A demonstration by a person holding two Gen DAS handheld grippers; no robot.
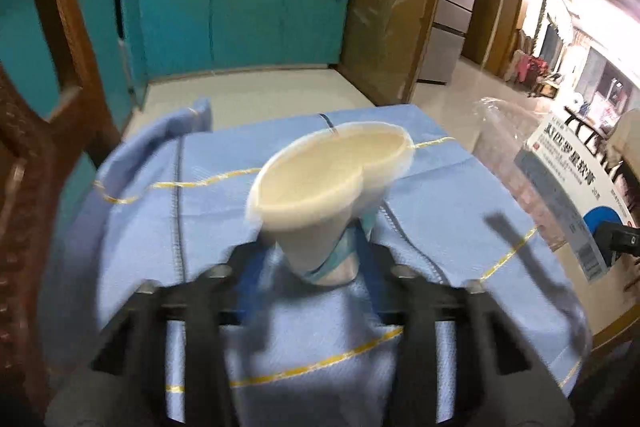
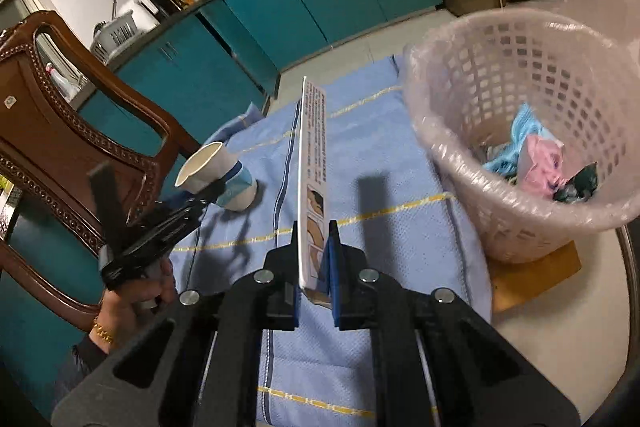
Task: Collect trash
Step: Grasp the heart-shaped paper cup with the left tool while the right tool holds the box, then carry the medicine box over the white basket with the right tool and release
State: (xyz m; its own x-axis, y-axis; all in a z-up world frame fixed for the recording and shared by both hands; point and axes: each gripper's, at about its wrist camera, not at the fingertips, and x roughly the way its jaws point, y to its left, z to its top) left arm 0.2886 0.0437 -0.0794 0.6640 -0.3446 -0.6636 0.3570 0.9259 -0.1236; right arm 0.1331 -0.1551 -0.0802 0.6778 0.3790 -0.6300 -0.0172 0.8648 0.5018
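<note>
Right hand-held gripper point(image 2: 314, 267) is clamped on one flat box point(image 2: 312, 163) held edge-up over the blue cloth point(image 2: 400, 187), just left of the basket point(image 2: 520, 99); swing it over the rim, then release. Left hand-held gripper point(image 1: 320, 263) is clamped on one squashed paper cup point(image 1: 328, 175) above the worktop; bin it second. Count: one box, one cup, one basket.

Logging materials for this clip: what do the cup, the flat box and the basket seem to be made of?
Cup: looks like thin paper, matte cream inside, blue printed band; its rim is squashed in the left hand-held gripper.
Flat box: probably printed card with a smooth coating, held by the right hand-held gripper.
Basket: pale pink moulded plastic lattice, seemingly lined with a clear film bag.
</note>
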